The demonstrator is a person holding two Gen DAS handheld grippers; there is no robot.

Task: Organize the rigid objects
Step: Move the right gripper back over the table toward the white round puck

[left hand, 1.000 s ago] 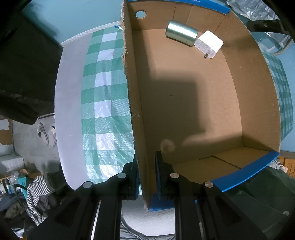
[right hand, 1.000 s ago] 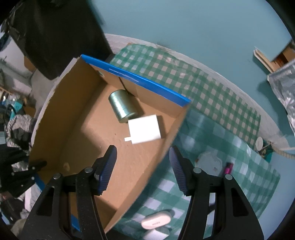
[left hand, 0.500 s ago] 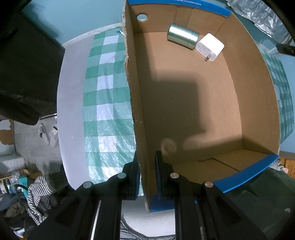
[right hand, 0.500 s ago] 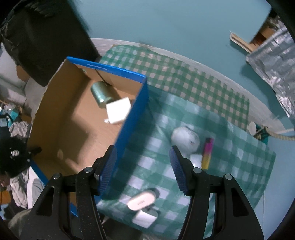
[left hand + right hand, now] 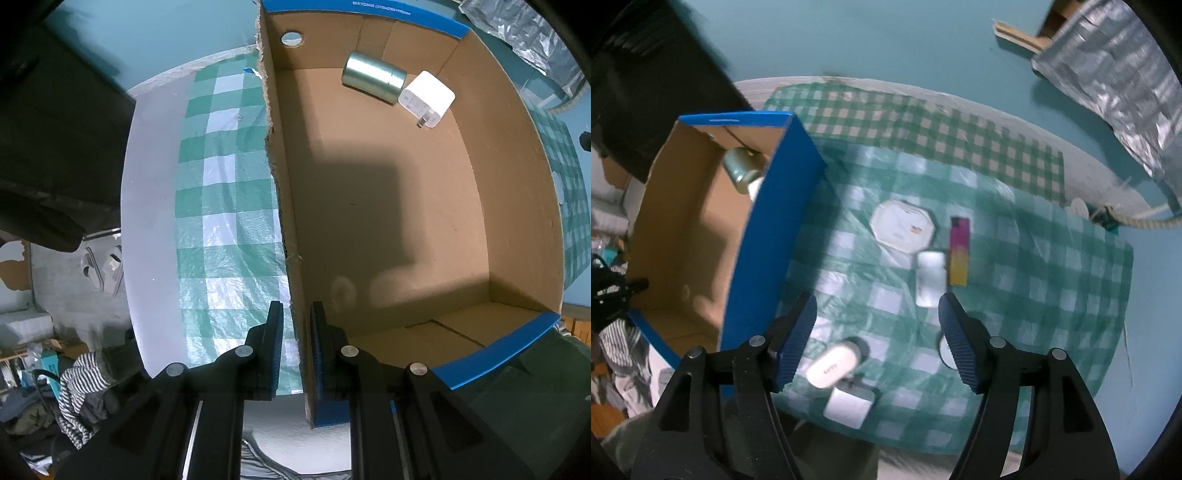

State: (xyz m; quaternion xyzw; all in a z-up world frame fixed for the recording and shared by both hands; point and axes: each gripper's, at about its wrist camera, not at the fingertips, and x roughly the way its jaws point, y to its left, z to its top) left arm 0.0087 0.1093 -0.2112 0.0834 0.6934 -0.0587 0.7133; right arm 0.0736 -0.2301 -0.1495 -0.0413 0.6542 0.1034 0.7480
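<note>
Left gripper (image 5: pixel 296 347): pointing down, jaws clamped on the near side wall of the cardboard box (image 5: pixel 388 206), one pad outside the wall, one inside.
- Box: open top, brown inside, blue outside, standing on the checked cloth (image 5: pixel 221 206).
- Metal tin (image 5: pixel 373 76): lying on its side at the far end of the box floor, well ahead of the gripper.
- White charger plug (image 5: pixel 426 99): just right of the tin, touching or almost touching it, prongs towards the gripper.
- Rest of the box floor: bare, in shadow.

Right gripper (image 5: pixel 877 338): pointing down over the cloth, jaws opening, nothing between the pads.
- White oblong case (image 5: pixel 833 366): on the cloth below the gripper, close to its left pad.
- White square block (image 5: pixel 848 405): just beneath that case in the view, at the near cloth edge.
- Small white bottle (image 5: pixel 930 277): lying ahead of the gripper, near its right pad.
- Lighter (image 5: pixel 959 251), pink over yellow: just right of the bottle, lying parallel to it.
- Octagonal white lid or dish (image 5: pixel 903 226): beyond the bottle, further ahead.
- Round item at the right pad: mostly hidden, kind not clear.
- Box: to the gripper's left, blue wall facing it, tin partly visible inside.
- Silver foil sheet (image 5: pixel 1115 85): far upper right, off the cloth.
</note>
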